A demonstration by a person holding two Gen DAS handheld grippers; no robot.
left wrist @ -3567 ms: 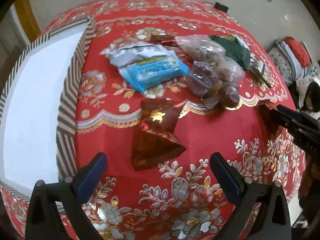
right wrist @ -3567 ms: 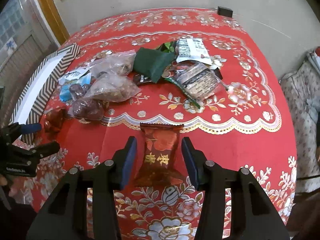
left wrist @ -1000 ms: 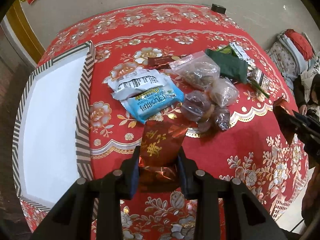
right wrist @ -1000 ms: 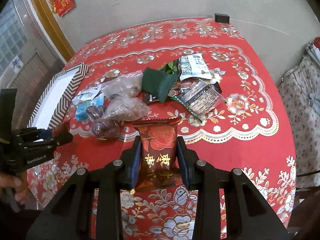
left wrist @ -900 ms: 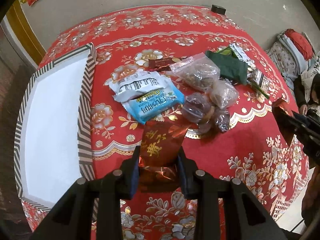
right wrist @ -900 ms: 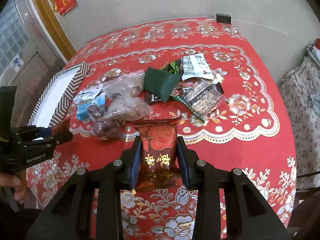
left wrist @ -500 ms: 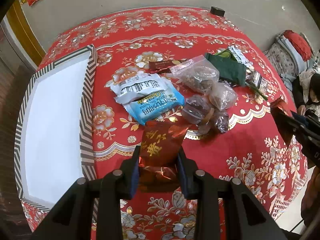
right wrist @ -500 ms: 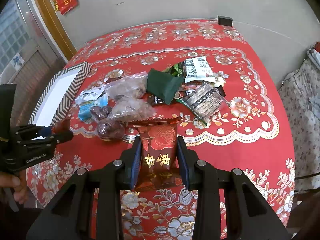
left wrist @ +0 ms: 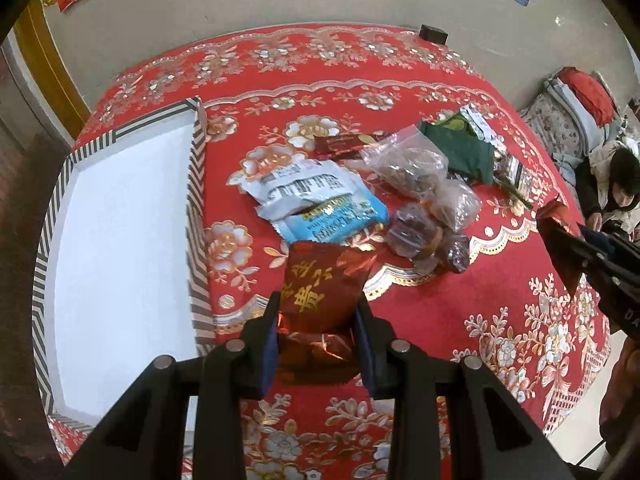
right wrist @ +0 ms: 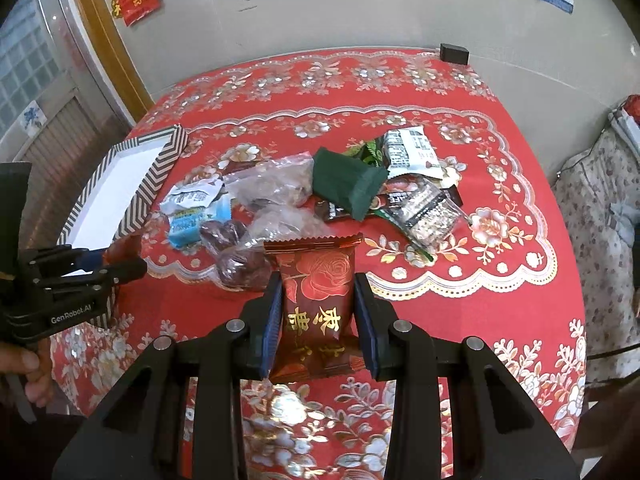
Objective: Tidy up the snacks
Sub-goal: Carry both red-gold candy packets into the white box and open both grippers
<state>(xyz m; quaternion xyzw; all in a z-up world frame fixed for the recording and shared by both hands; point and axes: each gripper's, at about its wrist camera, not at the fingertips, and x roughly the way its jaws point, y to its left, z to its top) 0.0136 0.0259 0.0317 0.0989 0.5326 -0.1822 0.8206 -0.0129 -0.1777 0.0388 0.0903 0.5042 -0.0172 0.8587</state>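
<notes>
- Left gripper (left wrist: 316,322) was clamped on a dark red foil snack packet (left wrist: 322,286) with gold characters; the packet stood up out of the jaws, its long axis running forward along the fingers, top edge crumpled.
- Right gripper (right wrist: 314,316) was likewise closed on a second red packet with a rose print (right wrist: 316,300), held upright, serrated top edge away from the gripper, clear of the counter (right wrist: 500,312).
- The striped-rim box (left wrist: 196,208), white inside and with nothing in it, lay to the left of the left gripper and slightly ahead; its near wall sat just beside that gripper's left finger in the left wrist view.
- From the right gripper the same box (right wrist: 160,176) lay well off to the far left, beyond the left gripper (right wrist: 116,264).
- Judgement: the left hand is much the nearer to the box, so its packet looks the natural one to go in first, by a short sideways carry to the left.
- The remaining pile lay ahead of both grippers on the red cloth: blue biscuit pack (left wrist: 332,220), white wrapper (left wrist: 296,186), clear bags of dates (left wrist: 412,168), green pouch (left wrist: 460,152).
- Sorting looked barely begun.
</notes>
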